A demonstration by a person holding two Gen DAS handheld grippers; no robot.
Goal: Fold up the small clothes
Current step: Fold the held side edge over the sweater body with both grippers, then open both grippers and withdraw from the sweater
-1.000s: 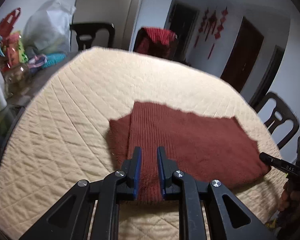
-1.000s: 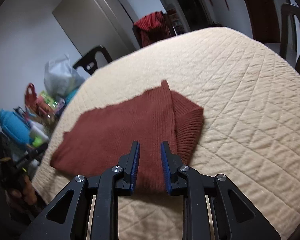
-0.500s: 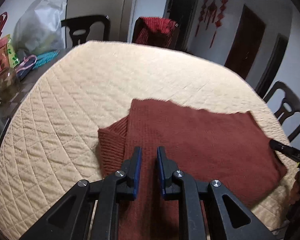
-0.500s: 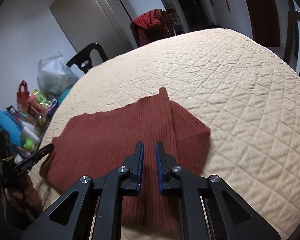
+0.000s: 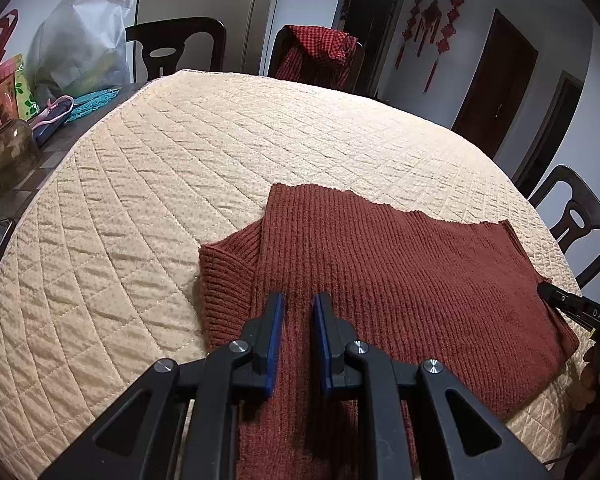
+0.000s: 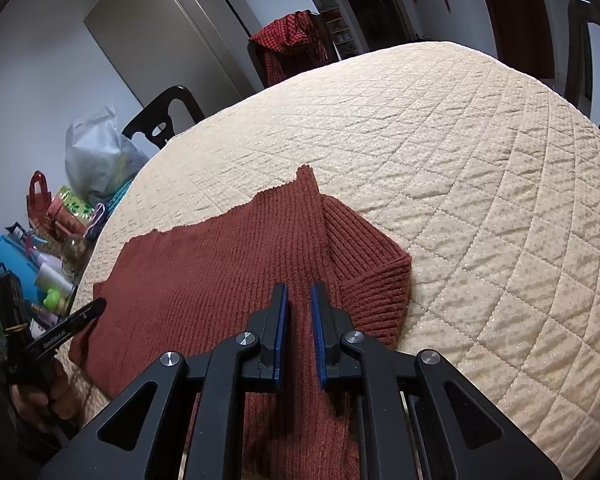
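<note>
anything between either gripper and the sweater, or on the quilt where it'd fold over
Nothing visible does. The left gripper and right gripper both sit directly over the rust knit sweater at its near edge, jaws nearly closed. The quilted cover beyond the sweater is bare; the clutter sits off the quilt's far-left edge.

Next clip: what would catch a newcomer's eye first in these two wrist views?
The rust-red ribbed sweater lies spread on the cream quilted cover, nearest the camera, one ribbed sleeve folded in at each side. Each view is framed by its own black, blue-padded hand-held gripper, the left and the right, poised over the sweater's near edge with jaws nearly together. Behind, a red checked garment hangs over a dark chair.
</note>
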